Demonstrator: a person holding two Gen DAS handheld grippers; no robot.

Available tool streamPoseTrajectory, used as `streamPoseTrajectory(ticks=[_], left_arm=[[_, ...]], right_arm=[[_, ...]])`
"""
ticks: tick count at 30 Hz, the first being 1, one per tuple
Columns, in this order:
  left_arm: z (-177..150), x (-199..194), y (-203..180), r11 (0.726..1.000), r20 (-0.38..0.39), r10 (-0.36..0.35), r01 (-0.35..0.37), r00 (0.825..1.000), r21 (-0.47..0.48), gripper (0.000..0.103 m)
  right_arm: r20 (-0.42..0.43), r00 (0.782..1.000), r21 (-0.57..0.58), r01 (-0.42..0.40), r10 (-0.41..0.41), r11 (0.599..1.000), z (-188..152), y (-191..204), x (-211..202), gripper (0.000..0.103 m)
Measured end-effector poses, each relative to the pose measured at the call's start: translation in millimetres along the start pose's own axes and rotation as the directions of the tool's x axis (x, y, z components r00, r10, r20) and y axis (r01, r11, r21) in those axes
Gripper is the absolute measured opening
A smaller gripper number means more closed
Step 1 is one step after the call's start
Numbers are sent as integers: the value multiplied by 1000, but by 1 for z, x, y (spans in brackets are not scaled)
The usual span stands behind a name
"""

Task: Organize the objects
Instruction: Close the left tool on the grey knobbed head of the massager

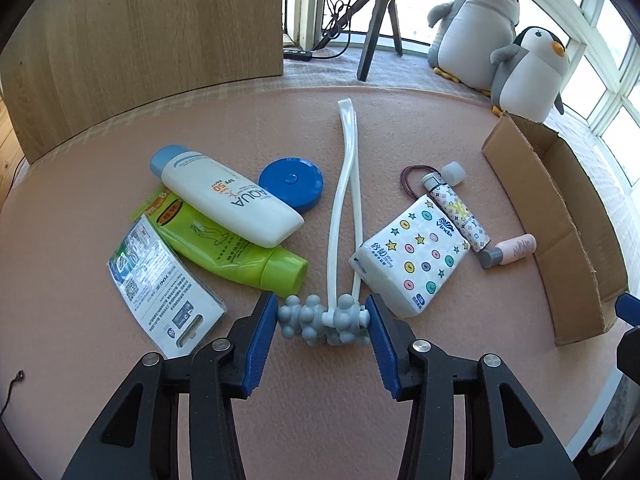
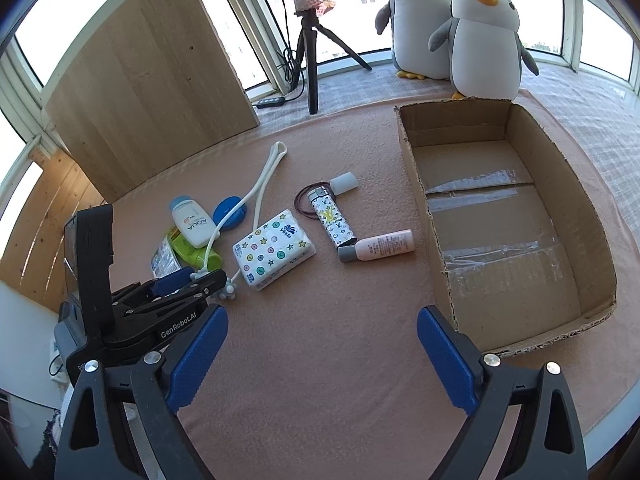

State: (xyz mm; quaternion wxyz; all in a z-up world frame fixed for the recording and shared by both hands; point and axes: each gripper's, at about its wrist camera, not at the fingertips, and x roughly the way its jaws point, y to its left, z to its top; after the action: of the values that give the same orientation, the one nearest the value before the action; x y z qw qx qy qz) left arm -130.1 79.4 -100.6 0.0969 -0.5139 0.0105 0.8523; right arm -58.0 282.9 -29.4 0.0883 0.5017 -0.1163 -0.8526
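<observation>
Left gripper (image 1: 323,320): its blue-padded jaws stand spread on either side of the grey knobbly roller head (image 1: 322,320) of a massager with a long translucent white forked handle (image 1: 340,200). The pads look to be at or just short of the knobs, and no squeeze is visible, so I judge it not yet clenched.

Why there: the roller head is the bulkiest, least slippery part, so it offers the pads more purchase than the thin springy handle.

Massager's axis: it lies flat on the pink felt mat (image 1: 280,120), long axis running straight away from the left gripper, roller end nearest, looped handle tip pointing toward the far edge and the wooden panel (image 1: 140,40).

Neighbours: a lime-green tube (image 1: 232,248) and a white sunscreen bottle (image 1: 228,200) lie just to the left, and a star-printed tissue pack (image 1: 412,256) just beside the head on the right. The clearance is tight.

Right gripper (image 2: 322,356): jaws wide apart, holding nothing, hovering above bare mat near the shallow brown cardboard box (image 2: 416,168).

Box: open-topped, nothing in it, well apart from the massager on the right side, so sorting appears to be at its beginning.

Likely concern: lifted by its head, the long handle may droop and sweep the blue round case (image 1: 291,184).
</observation>
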Motion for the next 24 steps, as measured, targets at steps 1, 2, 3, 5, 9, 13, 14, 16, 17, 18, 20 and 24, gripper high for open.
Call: streamPoseTrajectory(ticks=[1, 2, 3, 5, 9, 13, 14, 16, 17, 18, 20, 24], left_arm=[[-1, -1, 0, 1000, 3, 1, -1, 1000, 4, 49], [-1, -1, 0, 1000, 3, -1, 1, 1000, 5, 49], [-2, -1, 2, 1000, 3, -6, 6, 1000, 3, 49], [-3, -4, 6, 1000, 2, -19, 19, 1000, -9, 46], [-9, -9, 13, 999, 3, -34, 34, 999, -20, 46], [-21, -16, 17, 999, 6, -36, 36, 999, -15, 46], [-25, -18, 18, 999, 4, -34, 34, 999, -12, 46], [-36, -24, 20, 1000, 8, -26, 26, 1000, -4, 46], [-40, -26, 20, 1000, 10, -22, 22, 1000, -1, 46], [-45, -30, 21, 1000, 10, -21, 21, 1000, 0, 46], [-55, -35, 24, 1000, 6, -27, 27, 1000, -5, 46], [-72, -46, 30, 999, -1, -38, 37, 999, -20, 46]], right_arm=[[-2, 1000, 0, -3, 3, 1000, 0, 0, 1, 93], [-4, 1000, -1, -5, 5, 1000, 0, 0, 1, 93], [-5, 1000, -2, -9, 9, 1000, 0, 1, 1, 92], [-8, 1000, -8, -17, 16, 1000, -1, 3, 2, 89], [-21, 999, -23, -28, 28, 999, 0, 7, 6, 82], [-39, 998, -24, -51, 50, 998, 0, 9, 10, 77], [-43, 998, -24, -57, 56, 998, 1, 10, 11, 77], [-51, 996, -24, -69, 68, 997, 1, 13, 14, 77], [-58, 995, -22, -77, 76, 997, 1, 14, 16, 77], [-67, 994, -18, -89, 88, 996, 1, 15, 19, 77], [-91, 989, -8, -117, 115, 993, 1, 19, 27, 77], [-151, 974, 4, -172, 170, 985, 1, 30, 45, 77]])
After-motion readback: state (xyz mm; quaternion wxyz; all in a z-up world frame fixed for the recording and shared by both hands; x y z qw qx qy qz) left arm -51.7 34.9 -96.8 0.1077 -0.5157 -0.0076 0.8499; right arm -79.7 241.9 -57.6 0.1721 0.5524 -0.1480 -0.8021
